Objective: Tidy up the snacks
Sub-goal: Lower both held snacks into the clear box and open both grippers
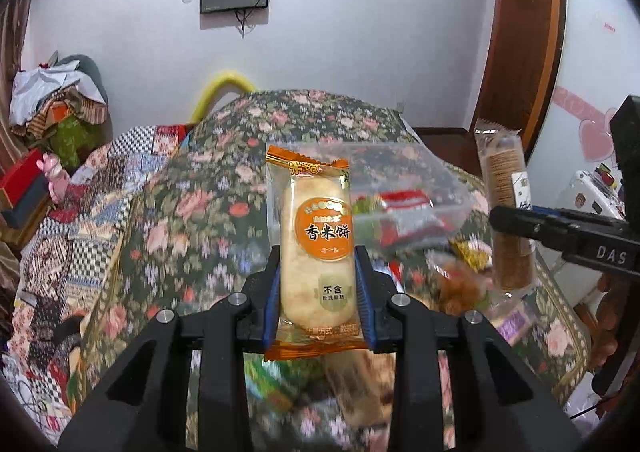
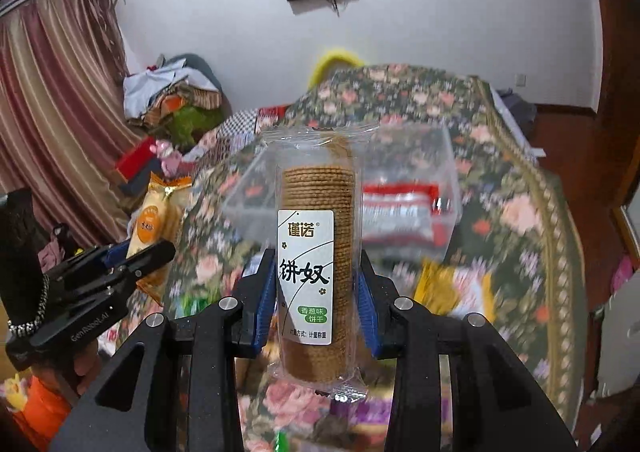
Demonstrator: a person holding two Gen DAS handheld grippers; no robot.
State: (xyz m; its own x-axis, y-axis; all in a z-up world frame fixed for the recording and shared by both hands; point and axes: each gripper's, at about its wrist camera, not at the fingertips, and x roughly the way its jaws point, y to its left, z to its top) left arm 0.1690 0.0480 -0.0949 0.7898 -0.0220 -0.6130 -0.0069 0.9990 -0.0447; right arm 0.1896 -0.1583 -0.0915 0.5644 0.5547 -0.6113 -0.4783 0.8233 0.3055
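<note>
My left gripper is shut on an orange rice cracker packet, held upright above the floral tablecloth. My right gripper is shut on a clear sleeve of round biscuits with a white label, also upright. A clear plastic box stands beyond both; it holds red-and-white packets. The right gripper with the biscuit sleeve shows at the right of the left wrist view. The left gripper with the cracker packet shows at the left of the right wrist view.
Loose snack packets lie blurred on the cloth near the box, yellow ones to its right front. A patchwork-covered surface with piled clothes is on the left. A curtain hangs far left.
</note>
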